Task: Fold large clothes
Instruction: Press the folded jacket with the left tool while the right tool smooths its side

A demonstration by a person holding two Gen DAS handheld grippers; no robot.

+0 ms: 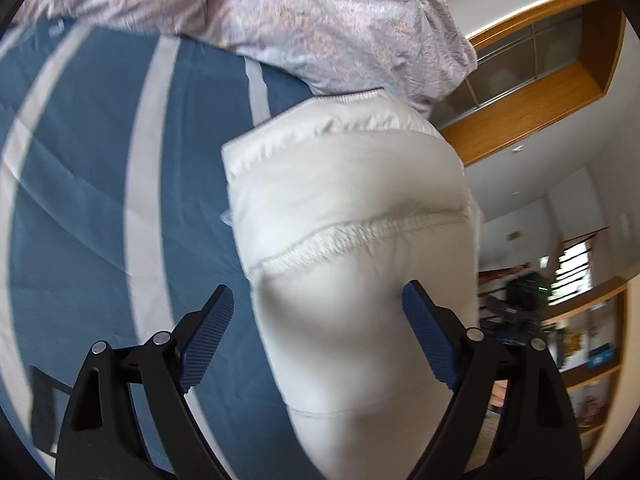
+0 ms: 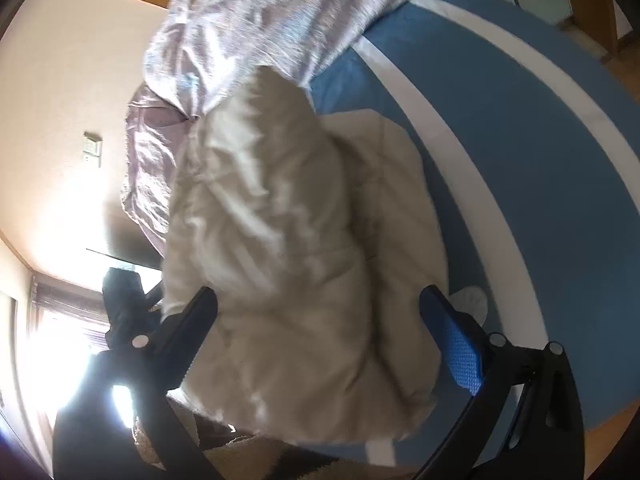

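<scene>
A puffy white quilted jacket [image 1: 348, 200] lies on a bed with a blue, white-striped sheet [image 1: 88, 168]. My left gripper [image 1: 318, 298] is open, its jaws wide apart, with the jacket bulging up between them near the right finger. In the right wrist view the same jacket [image 2: 280, 240] looks beige and bunched, lying on the blue sheet [image 2: 520, 140]. My right gripper [image 2: 320, 300] is open, hovering over the jacket's near end, one finger on each side. Neither gripper holds anything.
A crumpled pinkish-lilac duvet [image 1: 280, 12] lies on the bed behind the jacket and also shows in the right wrist view [image 2: 240, 20]. Wooden shelves [image 1: 592, 360] and a wooden cabinet [image 1: 540, 80] stand to the right. A bright window [image 2: 60, 320] is at left.
</scene>
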